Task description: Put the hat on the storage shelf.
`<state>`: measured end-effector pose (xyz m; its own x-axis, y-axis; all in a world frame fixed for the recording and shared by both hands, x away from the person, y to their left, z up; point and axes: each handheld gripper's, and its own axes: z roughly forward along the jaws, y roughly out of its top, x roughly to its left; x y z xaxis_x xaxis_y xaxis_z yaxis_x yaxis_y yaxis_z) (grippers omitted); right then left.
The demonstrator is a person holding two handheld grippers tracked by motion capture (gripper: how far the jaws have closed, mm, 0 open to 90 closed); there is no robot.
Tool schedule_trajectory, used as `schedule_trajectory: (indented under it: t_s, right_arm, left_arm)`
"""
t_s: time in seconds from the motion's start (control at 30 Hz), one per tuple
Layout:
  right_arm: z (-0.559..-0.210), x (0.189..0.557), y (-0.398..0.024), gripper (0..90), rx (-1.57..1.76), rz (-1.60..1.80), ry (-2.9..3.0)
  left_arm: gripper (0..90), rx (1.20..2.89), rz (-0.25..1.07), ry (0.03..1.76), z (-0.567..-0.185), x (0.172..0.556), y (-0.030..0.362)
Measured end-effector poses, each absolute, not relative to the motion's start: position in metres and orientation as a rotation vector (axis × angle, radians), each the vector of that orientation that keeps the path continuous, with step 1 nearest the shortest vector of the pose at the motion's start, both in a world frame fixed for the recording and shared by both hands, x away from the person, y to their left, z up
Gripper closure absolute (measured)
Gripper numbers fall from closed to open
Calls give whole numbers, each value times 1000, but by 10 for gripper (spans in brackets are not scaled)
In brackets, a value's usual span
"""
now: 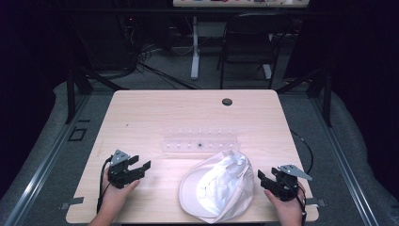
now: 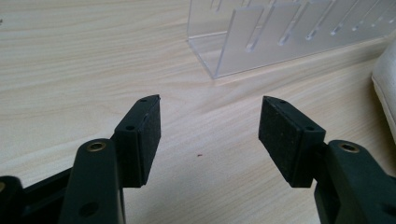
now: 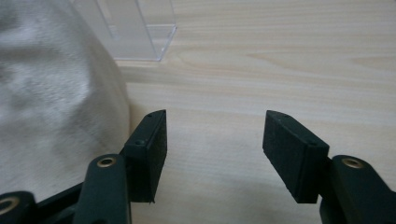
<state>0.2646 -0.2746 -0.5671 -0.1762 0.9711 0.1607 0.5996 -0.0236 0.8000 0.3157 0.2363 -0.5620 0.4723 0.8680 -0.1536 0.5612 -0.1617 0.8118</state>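
High view shows my left claw [image 1: 142,167] and right claw [image 1: 262,177] gaping empty, white cap [image 1: 217,186] between them on the surface [image 1: 155,113].

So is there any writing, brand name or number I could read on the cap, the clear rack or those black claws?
None can be read.
White cap: plain fabric, no logo visible.
Clear plastic rack: no label; one small dark dot, too small to tell.
Left gripper and right gripper: bare black pads, no markings.
Colourful strip on the far desk: too blurred to read.
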Motion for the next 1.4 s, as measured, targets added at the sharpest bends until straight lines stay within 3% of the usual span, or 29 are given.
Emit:
schedule_trajectory:
  t_s: [0.9,1.1,1.4]
  right_arm:
    - [-461,276,-237,474,1678,1242,2073]
    - [-464,286,-219,438,1664,1108,2153]
    - [-475,288,-214,489,1759,1058,2184]
  left_arm:
    - [433,1917,414,1168,-562,310,228]
    - [433,1931,410,1157,-563,310,226]
    - [434,1928,405,1155,-563,310,226]
